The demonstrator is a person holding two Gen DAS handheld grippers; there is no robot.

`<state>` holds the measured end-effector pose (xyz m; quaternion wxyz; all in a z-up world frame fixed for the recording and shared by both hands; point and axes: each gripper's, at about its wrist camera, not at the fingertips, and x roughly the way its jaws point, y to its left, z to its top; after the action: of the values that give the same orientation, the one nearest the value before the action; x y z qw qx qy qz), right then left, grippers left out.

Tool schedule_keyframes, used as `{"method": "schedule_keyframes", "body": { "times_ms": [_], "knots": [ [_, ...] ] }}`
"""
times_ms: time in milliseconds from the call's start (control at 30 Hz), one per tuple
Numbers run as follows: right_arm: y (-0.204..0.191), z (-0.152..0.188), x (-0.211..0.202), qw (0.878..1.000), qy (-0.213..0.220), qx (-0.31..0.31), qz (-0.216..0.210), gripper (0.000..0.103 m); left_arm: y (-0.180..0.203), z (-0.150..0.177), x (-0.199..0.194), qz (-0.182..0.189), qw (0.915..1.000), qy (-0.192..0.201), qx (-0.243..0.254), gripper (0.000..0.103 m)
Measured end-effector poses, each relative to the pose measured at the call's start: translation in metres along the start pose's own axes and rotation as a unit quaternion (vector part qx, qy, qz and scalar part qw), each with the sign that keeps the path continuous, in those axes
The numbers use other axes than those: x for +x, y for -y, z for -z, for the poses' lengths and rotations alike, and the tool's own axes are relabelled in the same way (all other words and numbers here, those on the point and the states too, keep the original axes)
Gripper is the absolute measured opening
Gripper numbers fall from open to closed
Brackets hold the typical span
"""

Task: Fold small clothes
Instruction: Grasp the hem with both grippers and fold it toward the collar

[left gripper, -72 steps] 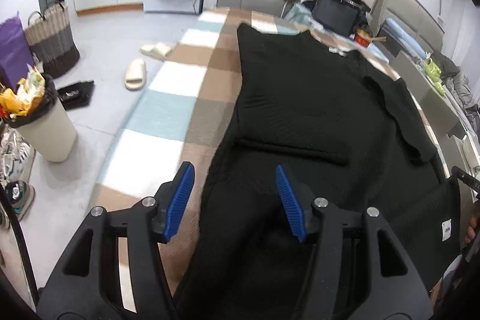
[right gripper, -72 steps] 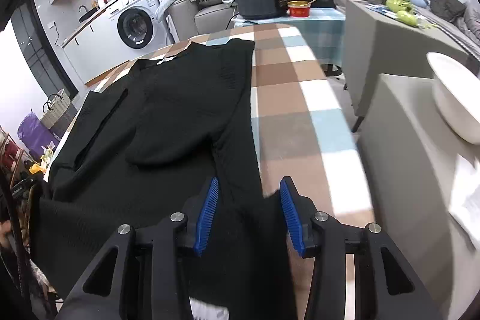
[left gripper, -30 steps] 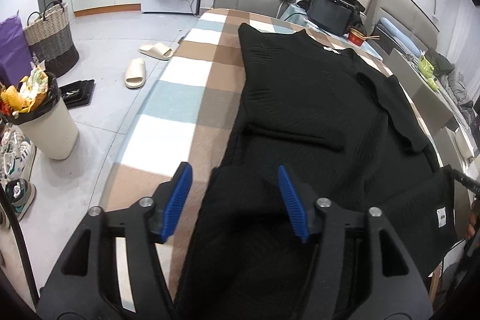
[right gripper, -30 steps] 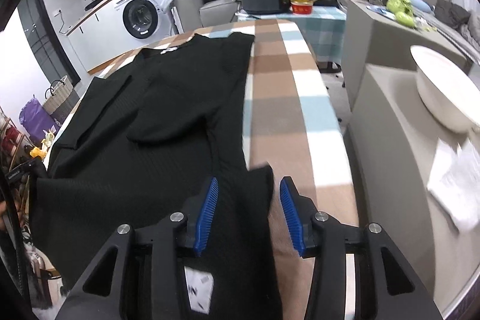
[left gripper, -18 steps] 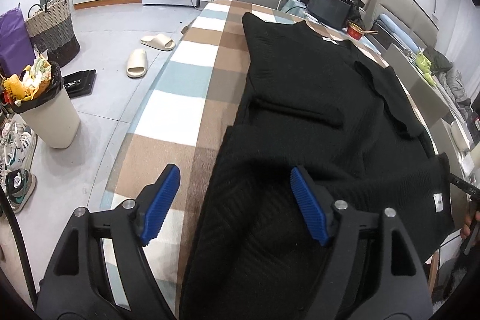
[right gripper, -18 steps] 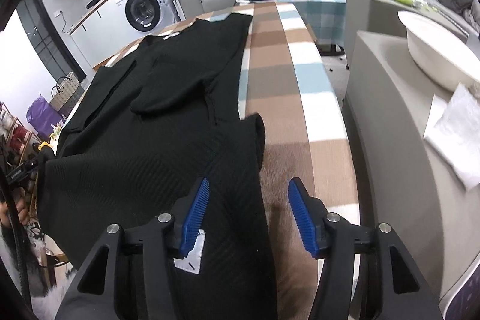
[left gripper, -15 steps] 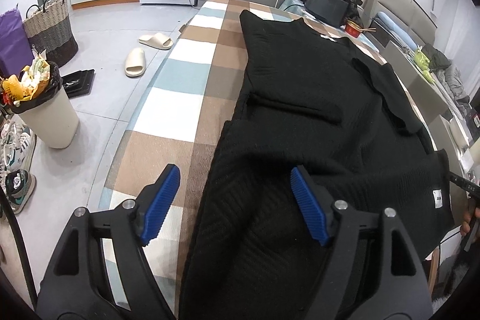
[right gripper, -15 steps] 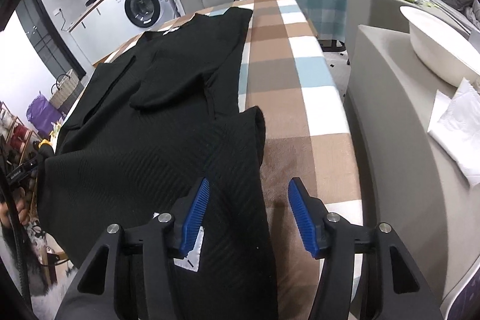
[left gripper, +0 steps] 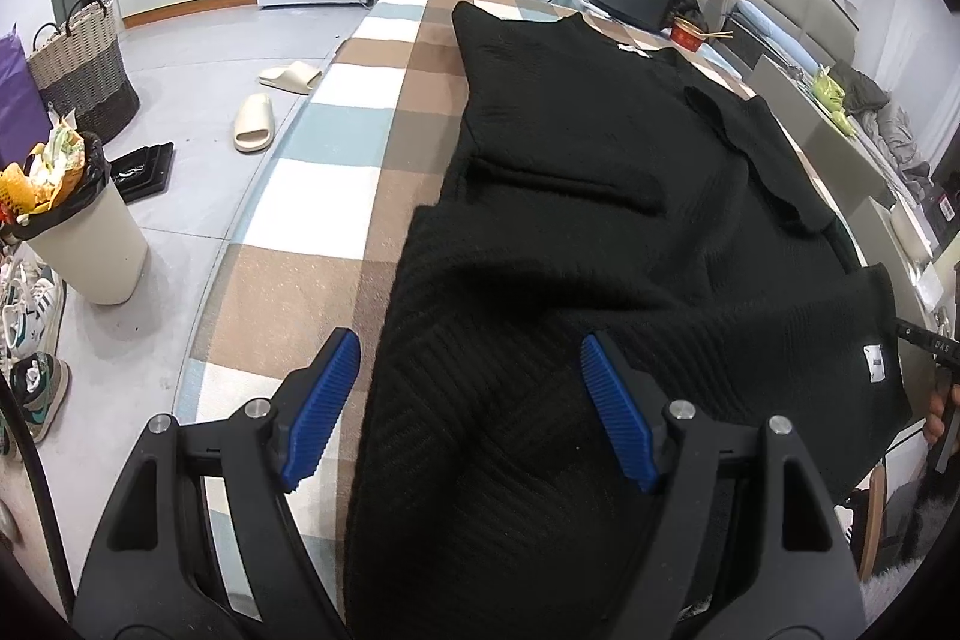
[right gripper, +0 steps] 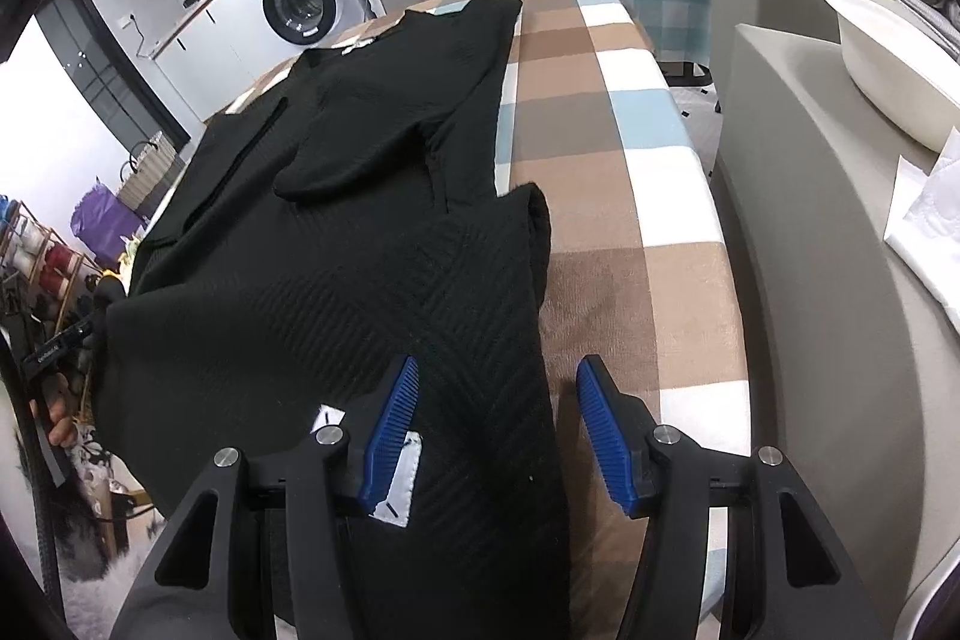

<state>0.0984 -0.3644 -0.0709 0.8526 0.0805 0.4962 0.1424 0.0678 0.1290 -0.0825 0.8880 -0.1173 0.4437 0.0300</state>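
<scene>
Left gripper: jaws stand apart with the sweater's near hem corner between the blue pads; neither pad presses the cloth, so nothing is held. The jaws have just been opening.
Right gripper: likewise released, jaws having just opened; the hem's other corner and its white label lie between the pads, untouched.
Black sweater: spread along the checked blanket, collar at the blanket's far end, sleeves folded inward, bottom hem doubled up toward the collar.
Step in hand: letting go of the hem fold, I judge.
Doing it well: draw both grippers straight back from the blanket's near end, pads clear of the knit, so the fold is not dragged askew.
Next: likely one more fold toward the collar.
</scene>
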Motion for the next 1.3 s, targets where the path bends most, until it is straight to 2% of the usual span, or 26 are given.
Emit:
{"method": "schedule_keyframes", "body": {
  "times_ms": [333,433,500,567,633,667,700,800,833,867,967,1100,1200,1300],
  "knots": [
    [-0.013,0.003,-0.007,1.0,0.006,-0.03,-0.008,0.056,0.004,0.009,0.004,0.003,0.9997,-0.019,0.014,0.074],
    [-0.017,0.003,-0.017,0.998,0.024,-0.036,-0.038,0.056,0.004,0.011,0.002,0.014,0.9994,-0.024,0.021,0.074],
    [-0.019,0.002,-0.022,0.996,0.052,-0.036,-0.055,0.056,0.002,0.012,0.001,0.028,0.9993,-0.021,0.016,0.073],
    [-0.018,0.001,-0.023,0.995,0.068,-0.028,-0.07,0.056,-0.001,0.012,-0.002,0.036,0.9993,-0.012,0.007,0.063],
    [-0.018,0.0,-0.02,0.994,0.068,-0.023,-0.081,0.056,-0.003,0.01,-0.003,0.031,0.9995,-0.006,0.0,0.043],
    [-0.019,-0.001,-0.017,0.995,0.064,-0.023,-0.079,0.056,-0.004,0.008,-0.002,0.024,0.9997,-0.006,-0.003,0.039],
    [-0.019,-0.001,-0.014,0.995,0.06,-0.023,-0.074,0.055,-0.006,0.008,-0.002,0.018,0.9998,-0.002,-0.007,0.031],
    [-0.017,0.0,-0.007,0.996,0.058,-0.013,-0.072,0.039,-0.011,0.006,-0.003,0.015,0.9997,0.007,-0.019,0.013],
    [-0.017,-0.001,-0.005,0.996,0.056,-0.01,-0.065,0.026,-0.013,0.006,-0.004,0.02,0.9995,0.01,-0.023,0.009],
    [-0.017,0.0,-0.005,0.997,0.055,-0.01,-0.056,0.015,-0.015,0.004,-0.006,0.027,0.999,0.018,-0.03,0.007],
    [-0.014,-0.002,-0.004,0.997,0.062,-0.005,-0.036,0.005,-0.019,0.001,-0.011,0.043,0.9974,0.034,-0.049,0.006],
    [-0.013,-0.003,-0.007,0.997,0.066,-0.009,-0.034,0.005,-0.02,0.0,-0.016,0.041,0.9973,0.039,-0.047,0.006],
    [-0.01,-0.003,-0.003,0.998,0.047,-0.005,-0.035,0.017,-0.019,0.001,-0.014,0.04,0.9972,0.041,-0.048,0.006],
    [-0.008,-0.002,0.0,0.999,0.038,-0.004,-0.024,0.021,-0.016,0.002,-0.009,0.031,0.9978,0.036,-0.047,0.006]
  ]
}}
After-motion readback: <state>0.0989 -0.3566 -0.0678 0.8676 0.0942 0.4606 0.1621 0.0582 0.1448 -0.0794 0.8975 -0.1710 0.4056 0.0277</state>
